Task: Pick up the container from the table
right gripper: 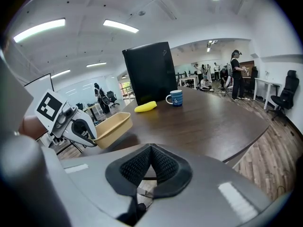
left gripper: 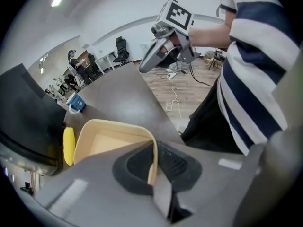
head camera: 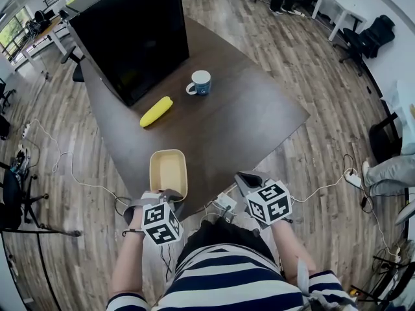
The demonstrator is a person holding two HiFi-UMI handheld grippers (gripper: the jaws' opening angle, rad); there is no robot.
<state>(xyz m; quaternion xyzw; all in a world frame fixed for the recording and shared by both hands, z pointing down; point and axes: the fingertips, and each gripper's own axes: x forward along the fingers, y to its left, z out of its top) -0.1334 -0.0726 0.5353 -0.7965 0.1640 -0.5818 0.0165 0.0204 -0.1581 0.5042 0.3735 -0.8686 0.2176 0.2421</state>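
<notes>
The container [head camera: 168,172] is a cream rectangular tub at the near edge of the dark table [head camera: 246,122]. My left gripper [head camera: 162,198] is shut on its near rim. In the left gripper view the thin rim of the container [left gripper: 111,143] runs between the dark pads of that gripper [left gripper: 154,171]. In the right gripper view the container [right gripper: 112,126] looks raised slightly off the tabletop, held by the left gripper [right gripper: 90,135]. My right gripper [head camera: 248,180] hovers beyond the table's near edge, right of the container. Its pads meet with nothing between them [right gripper: 151,150].
A yellow banana [head camera: 156,111] and a blue-and-white mug [head camera: 200,82] lie farther back on the table. A big black box [head camera: 130,37] stands at the back left. Cables and a power strip [head camera: 224,203] lie on the wooden floor near the person's legs.
</notes>
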